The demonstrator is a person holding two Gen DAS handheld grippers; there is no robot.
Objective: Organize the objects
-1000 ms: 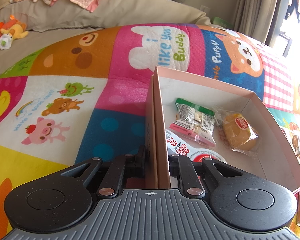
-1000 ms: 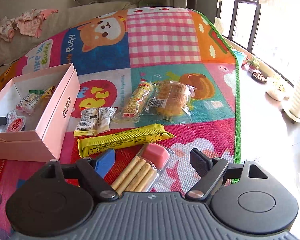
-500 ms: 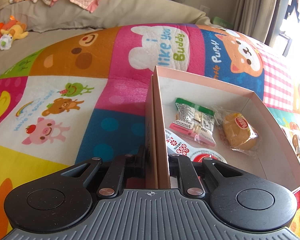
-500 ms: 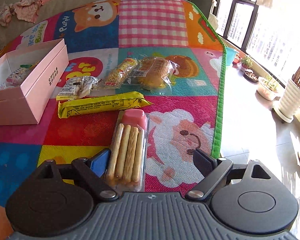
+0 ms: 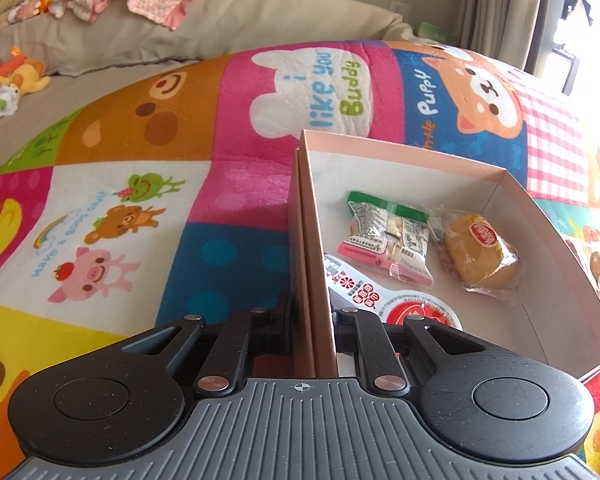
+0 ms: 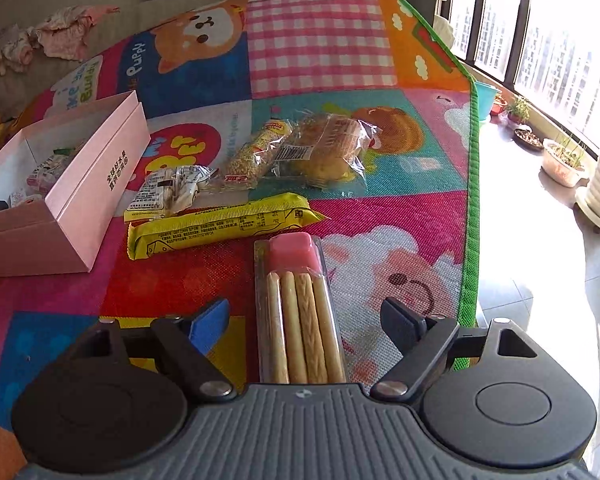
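The left gripper (image 5: pixel 313 316) is clamping its jaws tight on the near wall of the pink box (image 5: pixel 380 160), one finger inside, one outside. The right gripper (image 6: pixel 306 320) is holding its jaws wide apart, straddling the biscuit stick pack (image 6: pixel 300 320) low over the mat.

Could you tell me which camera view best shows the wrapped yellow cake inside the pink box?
The left wrist view: the wrapped yellow cake lies unobstructed on the floor of the pink cardboard box. In the right wrist view the box's near wall hides it.

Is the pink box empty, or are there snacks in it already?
Not empty. The pink box holds three snacks: a green-topped packet, a wrapped yellow cake and a red-and-white sachet. Much of its floor is bare.
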